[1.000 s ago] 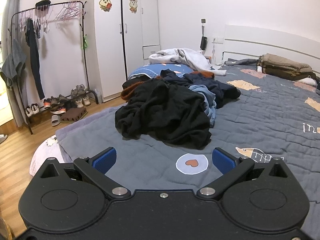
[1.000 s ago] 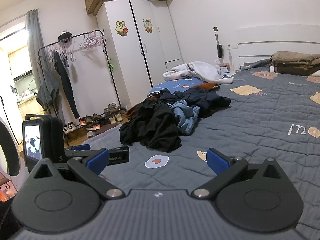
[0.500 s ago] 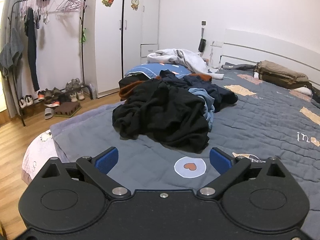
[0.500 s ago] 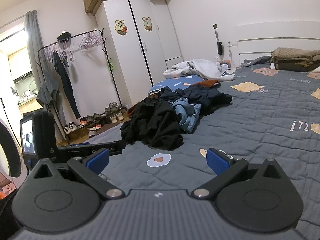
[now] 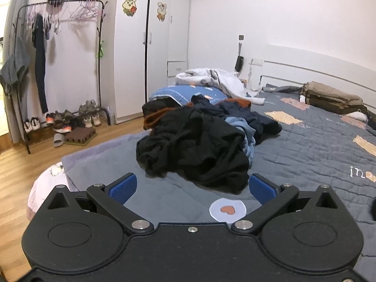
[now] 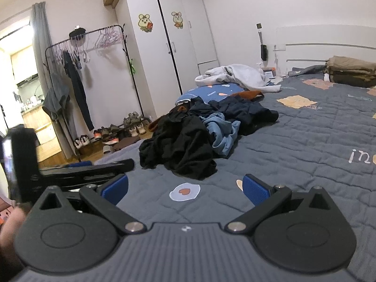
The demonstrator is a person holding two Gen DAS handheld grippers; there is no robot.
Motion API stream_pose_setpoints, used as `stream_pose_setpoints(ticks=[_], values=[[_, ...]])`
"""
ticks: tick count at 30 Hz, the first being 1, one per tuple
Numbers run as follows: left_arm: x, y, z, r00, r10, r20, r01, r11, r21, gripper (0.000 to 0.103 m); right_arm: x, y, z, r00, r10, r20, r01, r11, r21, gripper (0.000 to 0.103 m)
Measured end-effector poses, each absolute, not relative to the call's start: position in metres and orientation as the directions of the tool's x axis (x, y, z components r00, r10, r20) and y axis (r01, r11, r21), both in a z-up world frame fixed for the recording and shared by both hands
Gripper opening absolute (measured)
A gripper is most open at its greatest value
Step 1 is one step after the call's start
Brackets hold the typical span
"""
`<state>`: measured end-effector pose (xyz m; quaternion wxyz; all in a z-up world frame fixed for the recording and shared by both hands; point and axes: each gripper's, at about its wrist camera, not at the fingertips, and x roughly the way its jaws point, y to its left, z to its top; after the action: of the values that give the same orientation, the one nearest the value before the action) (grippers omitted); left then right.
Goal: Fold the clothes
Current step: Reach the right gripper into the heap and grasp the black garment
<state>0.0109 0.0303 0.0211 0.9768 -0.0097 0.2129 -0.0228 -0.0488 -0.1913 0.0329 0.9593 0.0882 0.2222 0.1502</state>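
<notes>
Clothes [image 5: 195, 141] are heaped on the grey quilt [image 5: 305, 155], just ahead of both tools. Nearest, the left gripper [image 5: 192, 186] is held wide open and empty above the quilt; the right gripper [image 6: 185, 186] is likewise spread, nothing gripped. A black garment [image 6: 178, 145] fronts the heap, a light-blue one [image 6: 223, 131] behind it. Farther off, folded khaki items [image 6: 350, 70] are stacked by the headboard.

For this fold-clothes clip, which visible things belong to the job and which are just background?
Part of the job:
- heap of unfolded clothes, black garment in front
- folded stack near the headboard
- left gripper and right gripper, both open and empty

Just lying about:
- clothes rack
- shoes
- wardrobe
- grey quilt
</notes>
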Motion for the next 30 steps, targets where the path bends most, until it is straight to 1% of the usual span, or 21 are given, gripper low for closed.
stream_pose_setpoints(ticks=[10, 17, 20, 24, 30], values=[[0.028, 0.048, 0.035, 0.916, -0.084, -0.393, 0.061, 0.996, -0.072, 0.103, 0.014, -0.177, 0.017, 0.833, 0.365, -0.416, -0.309, 0.93, 0.199, 0.103], [0.041, 0.056, 0.035, 0.896, -0.152, -0.418, 0.107, 0.986, -0.129, 0.103, 0.061, -0.164, 0.001, 0.821, 0.364, -0.44, -0.312, 0.931, 0.187, 0.103], [0.044, 0.053, 0.034, 0.893, -0.16, -0.421, 0.121, 0.986, -0.118, 0.103, 0.078, -0.158, -0.005, 0.812, 0.37, -0.451, -0.314, 0.929, 0.197, 0.103], [0.049, 0.055, 0.032, 0.883, -0.186, -0.432, 0.129, 0.979, -0.158, 0.102, 0.105, -0.149, -0.01, 0.805, 0.378, -0.458, -0.321, 0.926, 0.199, 0.103], [0.05, 0.061, 0.035, 0.891, -0.173, -0.42, 0.116, 0.981, -0.158, 0.103, 0.141, -0.145, -0.017, 0.798, 0.386, -0.462, -0.314, 0.922, 0.228, 0.102]])
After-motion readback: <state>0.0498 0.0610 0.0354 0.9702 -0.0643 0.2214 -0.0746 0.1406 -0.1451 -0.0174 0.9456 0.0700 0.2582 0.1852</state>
